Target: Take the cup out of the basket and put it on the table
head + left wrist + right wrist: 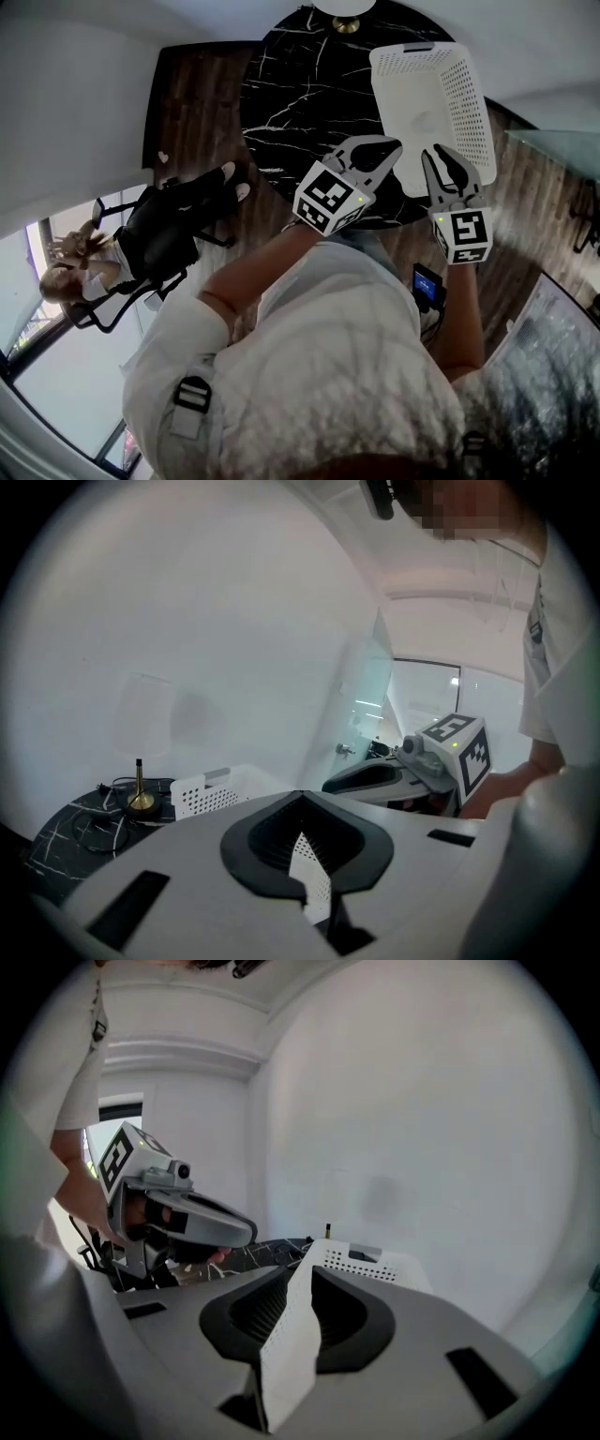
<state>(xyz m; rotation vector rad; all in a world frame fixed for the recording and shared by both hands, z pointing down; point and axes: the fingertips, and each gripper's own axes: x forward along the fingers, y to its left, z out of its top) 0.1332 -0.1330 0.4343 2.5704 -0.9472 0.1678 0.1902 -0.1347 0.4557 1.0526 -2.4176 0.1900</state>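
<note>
Although the cup is hard to make out, a faint pale rounded shape (pixel 427 117) is seen on the floor of the white perforated basket (pixel 469 103), and may be the cup. The basket is seen over the right part of the round black marbled worktop (pixel 300 84); whether it rests there or is lifted cannot be told. Its near wall is pinched by the tongs of the right gripper (pixel 305 1274), the wall running up between them. The tongs of the left gripper (pixel 300 799) are closed on a strip of the same perforated wall at the basket's near left corner. A brass lamp base (pixel 345 23) stands at the worktop's far edge. A seated person (pixel 122 253) is seen on the left.
</note>
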